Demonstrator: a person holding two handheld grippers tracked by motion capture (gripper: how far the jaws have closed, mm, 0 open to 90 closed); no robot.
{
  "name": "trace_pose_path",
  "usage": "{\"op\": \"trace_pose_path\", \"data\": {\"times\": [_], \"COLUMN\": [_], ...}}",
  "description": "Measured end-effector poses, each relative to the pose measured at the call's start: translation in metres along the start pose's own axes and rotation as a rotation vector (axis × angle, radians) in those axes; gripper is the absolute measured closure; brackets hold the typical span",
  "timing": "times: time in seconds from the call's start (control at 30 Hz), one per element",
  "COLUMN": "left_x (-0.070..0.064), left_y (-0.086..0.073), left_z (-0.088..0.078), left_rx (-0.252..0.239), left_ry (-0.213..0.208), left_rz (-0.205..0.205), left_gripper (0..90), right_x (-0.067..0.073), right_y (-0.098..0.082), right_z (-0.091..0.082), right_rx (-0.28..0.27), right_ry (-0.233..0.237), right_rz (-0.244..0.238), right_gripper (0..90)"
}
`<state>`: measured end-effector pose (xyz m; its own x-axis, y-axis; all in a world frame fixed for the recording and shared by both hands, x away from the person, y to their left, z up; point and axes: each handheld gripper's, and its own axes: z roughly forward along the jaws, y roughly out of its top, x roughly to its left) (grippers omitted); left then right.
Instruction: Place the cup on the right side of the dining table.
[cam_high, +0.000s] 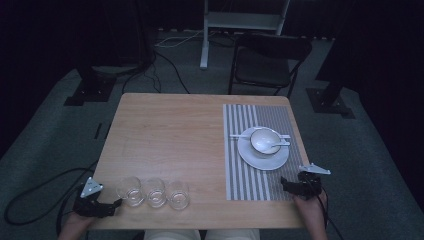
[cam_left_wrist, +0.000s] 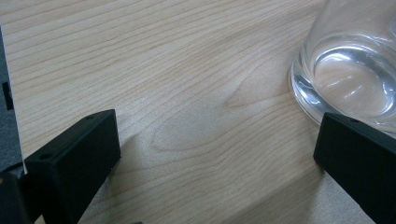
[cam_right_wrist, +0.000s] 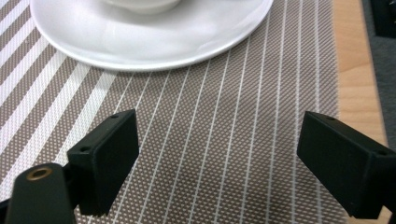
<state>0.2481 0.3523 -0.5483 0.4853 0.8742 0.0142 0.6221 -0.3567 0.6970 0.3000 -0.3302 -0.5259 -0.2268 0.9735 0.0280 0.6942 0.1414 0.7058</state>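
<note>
Wood table (cam_high: 170, 135) on grey carpet (cam_high: 50, 125) (dark room); striped placemat (cam_high: 245, 175) right; both tools gaping, empty.

The surface (cam_left_wrist: 177, 84) is pale wood with smooth, matt grain. The glass (cam_left_wrist: 355, 79) is clear and glossy. The mat (cam_right_wrist: 224, 154) is woven, textured, striped. The plate (cam_right_wrist: 154, 37) looks glossy white ceramic. Gripper jaws are matt black plastic.

- From the high view we see a dim room; the worktop (cam_high: 170, 140) is the brightest area and the surroundings fall to near black.
- In the left gripper view we see even light, soft shadows beside the black tongs (cam_left_wrist: 215, 158), and bright highlights in the glass (cam_left_wrist: 350, 79).
- In the right gripper view the plate (cam_right_wrist: 154, 42) looks slightly soft, with mild glare.
</note>
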Motion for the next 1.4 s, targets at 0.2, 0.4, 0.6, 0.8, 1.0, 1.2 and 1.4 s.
{"op": "trace_pose_path", "data": {"times": [0.2, 0.4, 0.6, 0.8, 1.0, 1.2, 1.4], "left_x": [0.000, 0.000, 0.000, 0.000, 0.000, 0.000, 0.000], "left_y": [0.000, 0.000, 0.000, 0.000, 0.000, 0.000, 0.000], "left_z": [0.000, 0.000, 0.000, 0.000, 0.000, 0.000, 0.000], "left_rx": [0.000, 0.000, 0.000, 0.000, 0.000, 0.000, 0.000], "left_ry": [0.000, 0.000, -0.001, -0.001, -0.001, -0.001, -0.001], "left_rz": [0.000, 0.000, 0.000, 0.000, 0.000, 0.000, 0.000], "left_gripper": [0.7, 0.7, 0.7, 0.7, 0.7, 0.7, 0.7], "right_x": [0.001, 0.002, 0.007, 0.018, 0.034, 0.050, 0.065], "right_y": [0.007, 0.017, 0.029, 0.042, 0.055, 0.068, 0.079], "right_z": [-0.007, -0.018, -0.030, -0.041, -0.055, -0.064, -0.070], "right_rx": [-0.031, -0.072, -0.115, -0.155, -0.196, -0.226, -0.253], "right_ry": [0.035, 0.045, 0.105, 0.119, 0.141, 0.168, 0.202], "right_rz": [0.000, -0.006, -0.010, -0.049, -0.099, -0.150, -0.182], "right_gripper": [11.3, 11.3, 11.3, 11.3, 11.3, 11.3, 11.4]}}
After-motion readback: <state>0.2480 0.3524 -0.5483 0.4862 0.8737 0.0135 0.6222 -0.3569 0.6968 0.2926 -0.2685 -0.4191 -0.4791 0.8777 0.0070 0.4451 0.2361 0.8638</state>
